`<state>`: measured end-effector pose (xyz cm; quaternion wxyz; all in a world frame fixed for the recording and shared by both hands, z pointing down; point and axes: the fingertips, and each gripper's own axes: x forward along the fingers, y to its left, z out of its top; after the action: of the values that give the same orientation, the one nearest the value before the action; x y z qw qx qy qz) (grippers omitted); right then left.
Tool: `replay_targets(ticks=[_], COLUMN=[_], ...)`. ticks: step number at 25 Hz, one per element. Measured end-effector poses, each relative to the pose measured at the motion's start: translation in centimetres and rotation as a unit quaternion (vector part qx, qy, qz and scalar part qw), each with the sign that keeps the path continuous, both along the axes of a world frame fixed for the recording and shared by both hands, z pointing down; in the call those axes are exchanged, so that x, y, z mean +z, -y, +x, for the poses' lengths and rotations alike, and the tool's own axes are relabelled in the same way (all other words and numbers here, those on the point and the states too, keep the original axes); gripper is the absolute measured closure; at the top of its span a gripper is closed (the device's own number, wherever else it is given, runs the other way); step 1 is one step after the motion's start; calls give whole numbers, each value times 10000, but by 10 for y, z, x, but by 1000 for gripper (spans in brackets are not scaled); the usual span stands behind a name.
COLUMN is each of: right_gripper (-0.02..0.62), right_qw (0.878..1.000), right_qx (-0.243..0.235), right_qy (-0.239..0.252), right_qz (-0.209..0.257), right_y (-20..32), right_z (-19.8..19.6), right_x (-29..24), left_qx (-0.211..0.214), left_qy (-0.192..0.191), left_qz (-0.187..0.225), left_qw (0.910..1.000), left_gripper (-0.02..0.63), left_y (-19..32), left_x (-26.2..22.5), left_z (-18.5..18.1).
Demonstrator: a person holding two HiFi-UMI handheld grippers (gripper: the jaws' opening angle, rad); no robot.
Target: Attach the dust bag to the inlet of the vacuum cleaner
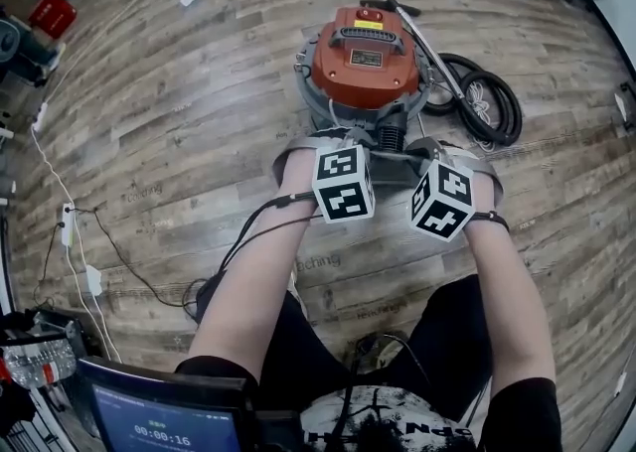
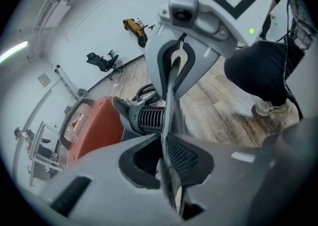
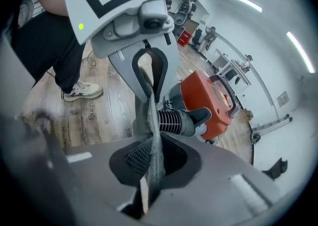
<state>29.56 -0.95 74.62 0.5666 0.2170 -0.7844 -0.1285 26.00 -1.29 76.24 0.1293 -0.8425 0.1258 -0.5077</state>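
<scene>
The orange vacuum cleaner (image 1: 366, 58) stands on the wood floor in front of me. Its black ribbed inlet (image 2: 149, 119) (image 3: 174, 120) points toward the grippers. A grey fabric dust bag (image 1: 393, 168) is stretched between both grippers just in front of that inlet. My left gripper (image 1: 341, 150) (image 2: 166, 143) is shut on one edge of the bag's fabric (image 2: 171, 96). My right gripper (image 1: 429, 158) (image 3: 154, 153) is shut on the opposite edge (image 3: 150, 106). Each gripper view shows the other gripper facing it across the bag. The bag's opening is hidden.
A coiled black hose (image 1: 479, 97) lies right of the vacuum. Cables and a power strip (image 1: 68, 224) run over the floor at left. A screen (image 1: 164, 422) sits at bottom left. A red box (image 1: 52, 13) stands far left. My shoe (image 3: 82, 90) is close behind.
</scene>
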Motion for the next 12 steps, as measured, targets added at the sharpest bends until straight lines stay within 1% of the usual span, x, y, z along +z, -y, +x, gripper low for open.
replay_targets(ticks=[2,4,8,12], right_gripper=[572,572,571,571], right_qw=[9997,9996,9996,9977], right_qx=[-163,-194,161,484], right_qy=[-181,-171,220,443], right_qz=[70,111,-13,-156], right_y=[-1,-2,0,9], right_z=[-6,-7,10,17], right_x=[-5,-8,-3,12], left_qx=[-84,-113,27,167], left_qy=[42,26,-149,-242], left_qz=[-47,-61,34,157], left_qw=[9999,9999,9999,9994], left_gripper=[572,572,571,568], left_y=[1,2,-2,3], left_x=[7,7,-8,-17], left_z=[-3,-2,8,15])
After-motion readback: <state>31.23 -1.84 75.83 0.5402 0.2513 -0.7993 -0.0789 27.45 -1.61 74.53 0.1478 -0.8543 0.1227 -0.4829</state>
